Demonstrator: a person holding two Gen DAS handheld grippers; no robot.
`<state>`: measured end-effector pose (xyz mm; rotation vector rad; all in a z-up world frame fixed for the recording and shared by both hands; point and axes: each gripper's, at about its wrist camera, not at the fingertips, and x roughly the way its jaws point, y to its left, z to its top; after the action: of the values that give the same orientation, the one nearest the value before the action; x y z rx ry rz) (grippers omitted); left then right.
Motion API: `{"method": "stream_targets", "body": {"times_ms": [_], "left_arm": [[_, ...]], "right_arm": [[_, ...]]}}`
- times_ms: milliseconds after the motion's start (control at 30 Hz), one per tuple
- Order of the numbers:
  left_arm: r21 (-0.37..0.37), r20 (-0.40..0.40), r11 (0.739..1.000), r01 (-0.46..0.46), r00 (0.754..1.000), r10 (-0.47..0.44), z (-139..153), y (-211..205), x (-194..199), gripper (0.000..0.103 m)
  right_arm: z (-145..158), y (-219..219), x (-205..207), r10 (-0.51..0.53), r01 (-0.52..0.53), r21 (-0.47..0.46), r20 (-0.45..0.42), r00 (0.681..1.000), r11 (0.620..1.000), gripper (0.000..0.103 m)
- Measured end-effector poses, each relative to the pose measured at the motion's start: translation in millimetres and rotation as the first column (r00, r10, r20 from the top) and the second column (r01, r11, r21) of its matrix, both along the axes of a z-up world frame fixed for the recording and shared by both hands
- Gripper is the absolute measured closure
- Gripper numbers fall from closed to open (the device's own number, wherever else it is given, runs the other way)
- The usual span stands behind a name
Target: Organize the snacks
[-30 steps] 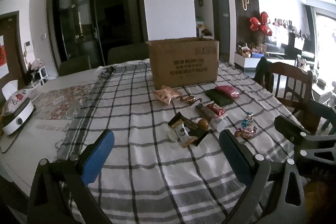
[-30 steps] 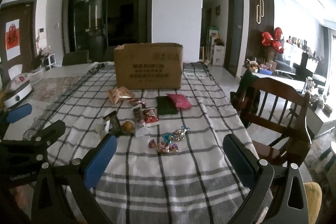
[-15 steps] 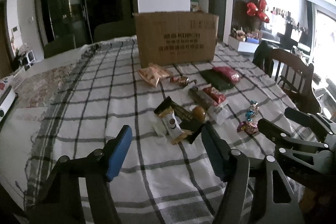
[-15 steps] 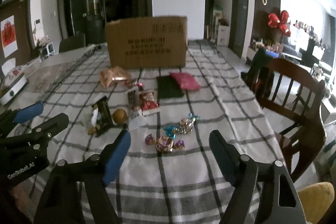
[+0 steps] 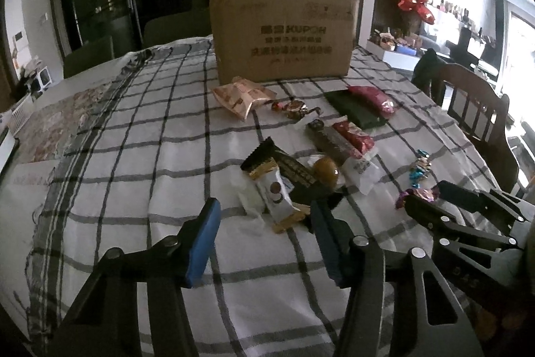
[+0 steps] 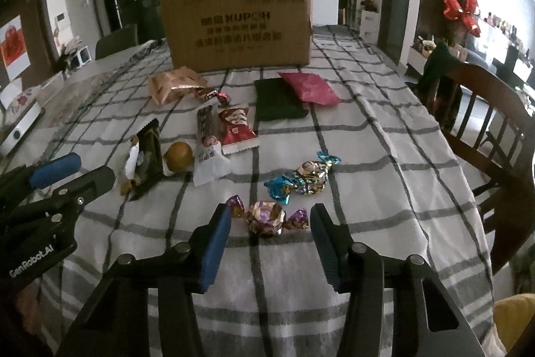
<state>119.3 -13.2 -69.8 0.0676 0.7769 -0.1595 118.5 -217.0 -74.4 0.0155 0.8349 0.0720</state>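
Note:
Several wrapped snacks lie on the checked tablecloth [image 5: 140,163] in front of a brown cardboard box [image 5: 282,34], also in the right wrist view [image 6: 237,22]. My left gripper [image 5: 264,216] is open, low over the cloth, just before a white snack bar [image 5: 276,191] and a dark bar [image 5: 291,169]. My right gripper [image 6: 271,226] is open, its fingers either side of a gold and purple candy [image 6: 265,217]. A blue-ended candy [image 6: 302,178], a round brown snack [image 6: 179,155], red packets [image 6: 235,129] and a pink pouch [image 6: 309,87] lie beyond.
A wooden chair [image 6: 481,109] stands at the table's right edge. A floral mat [image 5: 57,122] and a white appliance [image 6: 16,129] sit on the left side. The other gripper shows at each view's side [image 6: 50,189].
Both grippers have moved forward and down toward the snacks. The left now sits just before the white bar, the right flanks the gold candy. Both jaw gaps have narrowed.

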Motion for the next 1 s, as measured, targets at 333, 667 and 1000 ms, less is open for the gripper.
{"method": "stream_targets", "body": {"times_ms": [333, 667, 1000], "left_arm": [[-0.016, -0.003, 1.0, 0.003, 1.0, -0.003, -3, 0, 15, 0.062], [-0.045, -0.004, 0.999, 0.015, 1.0, -0.015, -3, -7, 21, 0.07], [-0.119, -0.085, 0.993, -0.011, 0.996, 0.001, -16, -5, 32, 0.076]], "right_arm": [[-3, 3, 7, 0.01, -0.01, -0.022, -0.011, 1.0, 1.0, 0.066], [0, 5, 5, 0.022, -0.022, -0.029, 0.01, 1.0, 0.999, 0.07], [14, 15, 2, 0.068, -0.067, -0.027, 0.061, 0.996, 0.997, 0.07]]}}
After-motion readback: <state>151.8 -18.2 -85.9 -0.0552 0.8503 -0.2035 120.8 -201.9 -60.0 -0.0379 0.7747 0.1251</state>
